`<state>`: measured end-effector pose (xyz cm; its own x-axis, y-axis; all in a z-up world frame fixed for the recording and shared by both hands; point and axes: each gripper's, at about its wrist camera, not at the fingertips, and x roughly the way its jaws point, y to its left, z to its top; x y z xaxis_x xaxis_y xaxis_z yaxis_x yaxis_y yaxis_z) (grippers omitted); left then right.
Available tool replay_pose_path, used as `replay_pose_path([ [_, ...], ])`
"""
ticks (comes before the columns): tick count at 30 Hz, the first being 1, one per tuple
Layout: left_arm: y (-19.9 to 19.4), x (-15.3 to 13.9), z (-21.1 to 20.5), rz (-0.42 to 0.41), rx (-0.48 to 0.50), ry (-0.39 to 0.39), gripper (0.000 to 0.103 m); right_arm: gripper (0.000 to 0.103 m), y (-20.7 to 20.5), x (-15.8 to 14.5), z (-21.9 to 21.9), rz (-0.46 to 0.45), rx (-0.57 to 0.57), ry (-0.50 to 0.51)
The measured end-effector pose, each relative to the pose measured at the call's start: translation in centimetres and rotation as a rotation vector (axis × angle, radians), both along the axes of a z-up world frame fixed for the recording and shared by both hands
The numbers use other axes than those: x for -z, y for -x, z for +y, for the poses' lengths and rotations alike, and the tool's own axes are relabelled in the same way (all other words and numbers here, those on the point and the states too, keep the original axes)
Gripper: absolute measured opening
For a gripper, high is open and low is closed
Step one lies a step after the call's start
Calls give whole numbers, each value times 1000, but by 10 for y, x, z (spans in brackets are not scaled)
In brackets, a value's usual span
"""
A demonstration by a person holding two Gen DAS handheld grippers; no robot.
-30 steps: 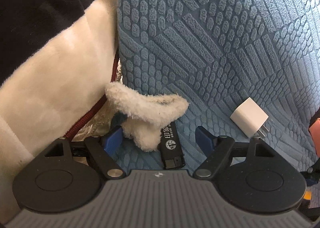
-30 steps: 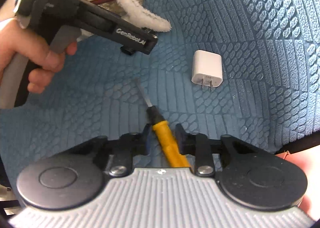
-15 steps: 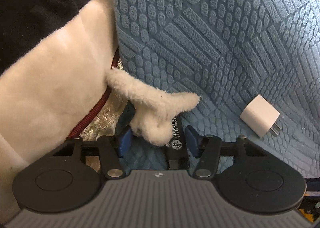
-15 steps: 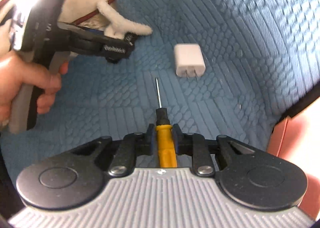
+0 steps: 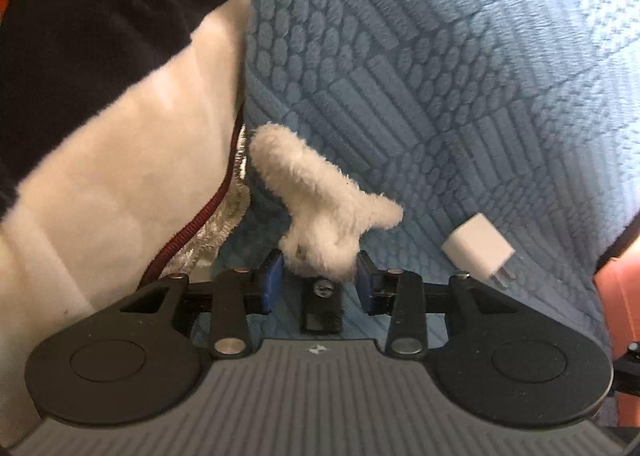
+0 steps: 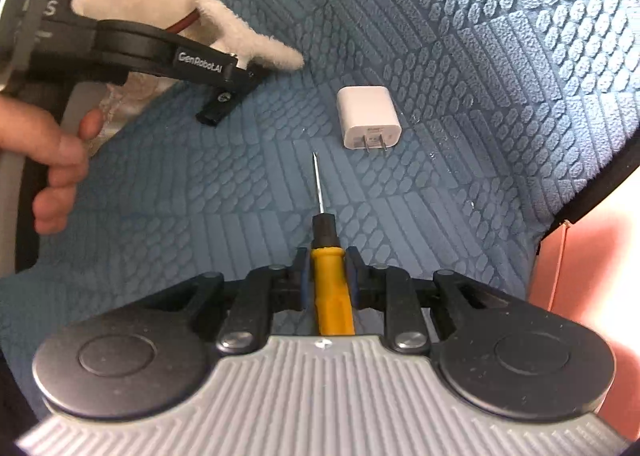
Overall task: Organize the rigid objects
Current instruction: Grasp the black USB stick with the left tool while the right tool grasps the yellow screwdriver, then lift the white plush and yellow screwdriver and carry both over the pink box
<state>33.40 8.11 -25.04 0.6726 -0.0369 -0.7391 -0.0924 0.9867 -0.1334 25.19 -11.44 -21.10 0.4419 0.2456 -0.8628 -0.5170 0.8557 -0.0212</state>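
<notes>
My right tool (image 6: 327,271) is clamped on the yellow handle of the screwdriver (image 6: 328,252), its thin shaft pointing toward the white charger plug (image 6: 368,117), which lies flat on the blue textured cover (image 6: 460,56) just past the tip. My left tool (image 5: 320,282) has its blue pads pressed against a fluffy white plush limb (image 5: 320,212), with the black lighter (image 5: 322,306) between them underneath; I cannot tell whether they actually pinch it. The plush toy (image 5: 120,176) lies along the cover's left side.
</notes>
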Motion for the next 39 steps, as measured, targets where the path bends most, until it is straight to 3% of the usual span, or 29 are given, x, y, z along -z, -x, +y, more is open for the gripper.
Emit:
replay_pose_path([
  [12,35,-18,-33,5,82,15,43,22,20,-5,-13,49,100,-34],
  [21,61,-24,-34,36,60,69,43,22,37,-4,-19,74,129,-45],
  [30,94,-22,-41,84,20,120,43,22,57,-17,-20,38,157,-54],
  [39,138,-19,-55,123,29,122,43,22,87,-21,-25,44,198,-68],
])
